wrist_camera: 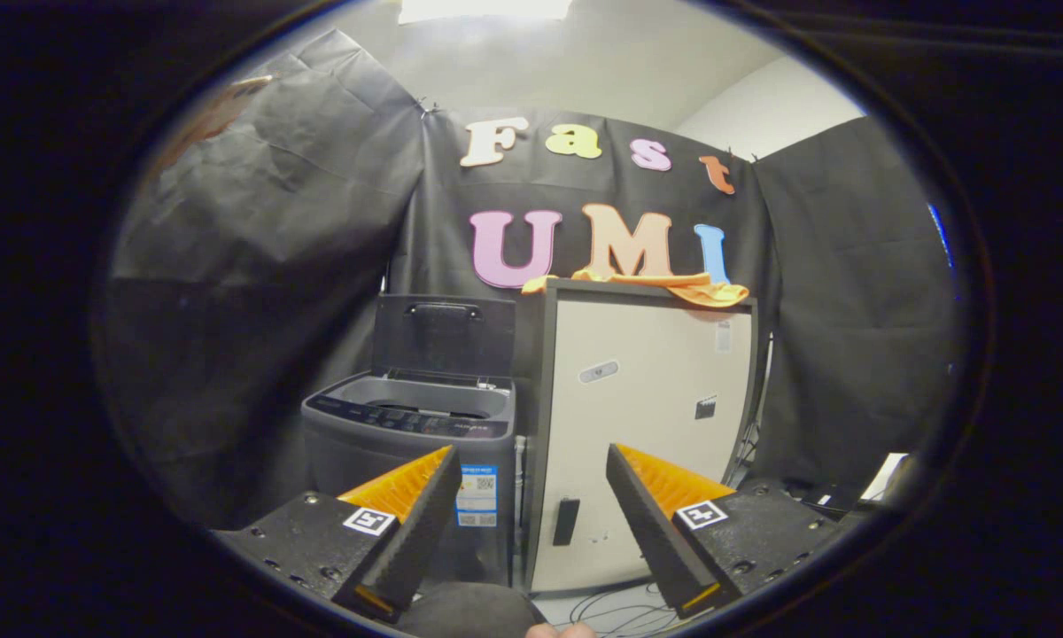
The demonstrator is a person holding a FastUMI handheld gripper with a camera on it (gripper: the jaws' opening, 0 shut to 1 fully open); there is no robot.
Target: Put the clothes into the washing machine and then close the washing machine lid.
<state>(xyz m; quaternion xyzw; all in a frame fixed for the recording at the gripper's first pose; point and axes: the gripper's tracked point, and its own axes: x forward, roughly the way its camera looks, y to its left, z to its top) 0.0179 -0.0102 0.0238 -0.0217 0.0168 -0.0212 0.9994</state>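
The gripper (530, 459) is held level, facing the booth's back wall. Its jaws stand wide apart and hold nothing; the two fingers (416, 496) flare outward from each other, and open air lies between them. Each finger mount carries a small square printed marker (369, 520).

Beyond the fingers, well apart from them, stand two units side by side. Ahead of the left finger is the washing machine (407, 443), a grey top-loader. Its lid (444, 335) is raised upright against the wall behind, handle uppermost, and the tub opening is exposed. What lies inside the tub cannot be made out. A sticker (477, 496) sits on the machine's front corner, partly behind the left fingertip.

Just beside the machine, ahead of the gap and the right finger, is a tall pale cabinet (647, 416) with a dark frame. It stands higher than the machine's rim.

The clothes (673, 285), an orange garment, lie on top of the cabinet, spread along its upper edge and sagging a little over the right-hand corner. They are outside the washing machine and clear of the fingers.

Loose cables (620, 610) lie on the floor at the foot of the cabinet. A fingertip of the person shows below, between the finger mounts.
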